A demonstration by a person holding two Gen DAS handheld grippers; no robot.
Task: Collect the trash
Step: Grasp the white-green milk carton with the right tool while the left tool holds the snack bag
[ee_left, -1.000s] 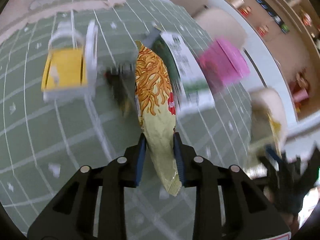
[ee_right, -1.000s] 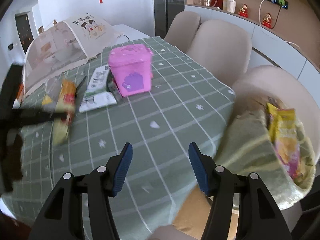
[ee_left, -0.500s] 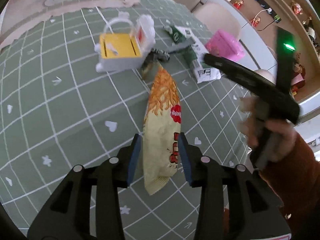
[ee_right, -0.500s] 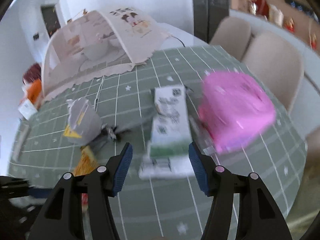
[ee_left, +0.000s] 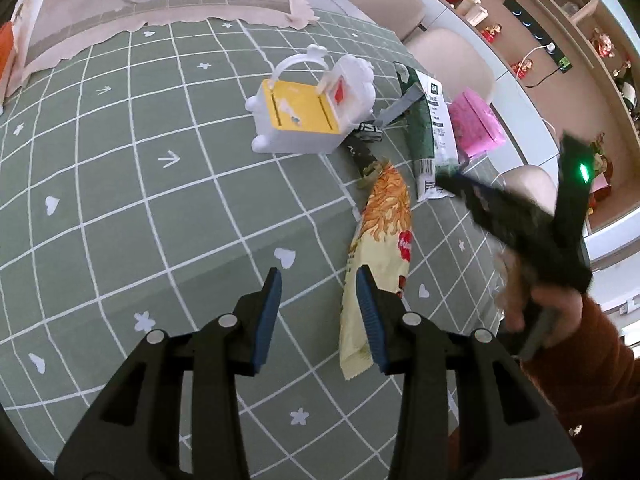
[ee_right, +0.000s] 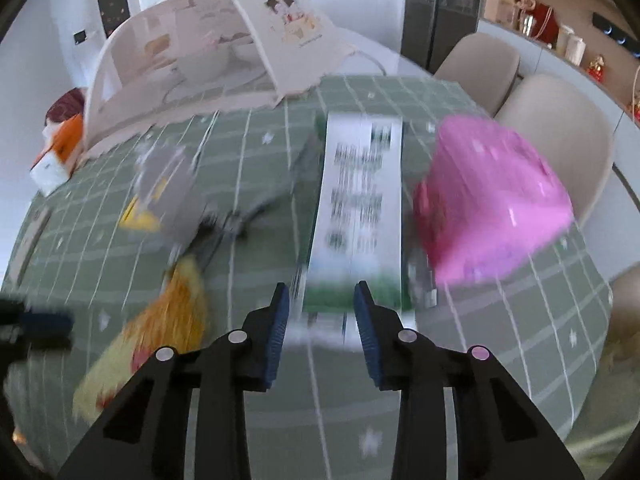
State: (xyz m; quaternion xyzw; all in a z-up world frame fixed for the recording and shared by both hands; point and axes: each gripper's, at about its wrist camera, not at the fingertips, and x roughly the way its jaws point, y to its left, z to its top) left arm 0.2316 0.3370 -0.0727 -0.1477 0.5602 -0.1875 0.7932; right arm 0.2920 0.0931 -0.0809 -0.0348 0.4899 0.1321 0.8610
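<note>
Farthest left on the green checked worktop (ee_left: 120, 184) stands a mesh food cover (ee_right: 208, 40), tented over dishes, presumably to keep them clean and well clear of the litter. Next along sits a small white toy case with a yellow lid (ee_left: 308, 116), and beside it a tangle of dark wrapper scraps (ee_left: 366, 152), too small to make out properly. The left tongs (ee_left: 318, 312) hover low over the cloth with their blue pads apart and nothing between them; the long yellow noodle snack bag (ee_left: 384, 248) lies flat just beside the right-hand pad, not pinched, so I'd judge it has been left loose on the worktop for now. Further right lies the green-and-white printed packet (ee_right: 360, 208), and the right tongs (ee_right: 320, 312) are lined up straight along it, jaws closing, the packet's near end showing between the pads. The picture is blurred, so I cannot tell whether the pads press on it yet; they look clear of it. That alignment suggests this packet is the piece of trash being collected. Right of it stands a pink bin (ee_right: 492, 204), close to the litter, a likely place for it to go. A hand in a rust sleeve (ee_left: 560, 320) holds the right tongs' handle.
</note>
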